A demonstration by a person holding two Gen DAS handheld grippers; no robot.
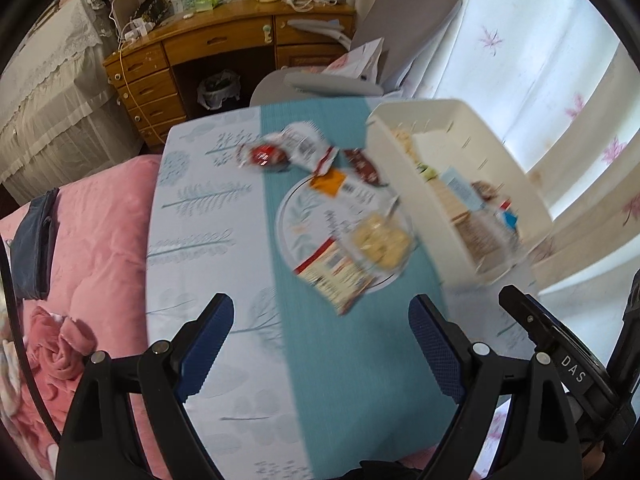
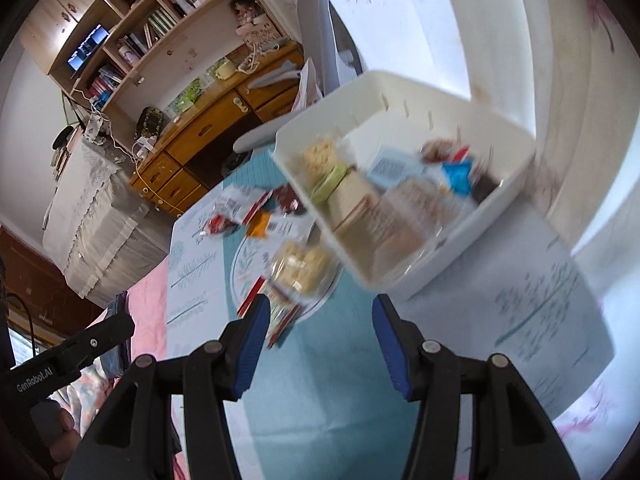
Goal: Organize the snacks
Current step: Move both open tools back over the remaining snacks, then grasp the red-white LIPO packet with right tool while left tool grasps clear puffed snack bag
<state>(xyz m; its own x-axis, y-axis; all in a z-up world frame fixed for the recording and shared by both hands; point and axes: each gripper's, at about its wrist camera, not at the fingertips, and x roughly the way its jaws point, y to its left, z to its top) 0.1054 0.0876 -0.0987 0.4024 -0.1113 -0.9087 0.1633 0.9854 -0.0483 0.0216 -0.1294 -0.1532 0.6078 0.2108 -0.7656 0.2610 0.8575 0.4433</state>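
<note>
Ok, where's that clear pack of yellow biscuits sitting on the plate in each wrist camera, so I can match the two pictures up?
Left wrist: the clear pack of yellow biscuits sits right of centre, on the plate's right side, just left of the white bin.
Right wrist: the pack is near the centre, just above the left blue pad, below-left of the bin.
Shared landmark: the white bin of snacks, beside the pack in both.

White bin (image 1: pixel 404 168): smooth matt plastic. Snack packets (image 1: pixel 308 148): glossy crinkled film; plate (image 1: pixel 296 224): glazed, shiny. Table cover (image 1: pixel 192 248): printed cloth with ribbed teal runner (image 1: pixel 344 360); gripper pads (image 2: pixel 250 344): blue, textured.
</note>
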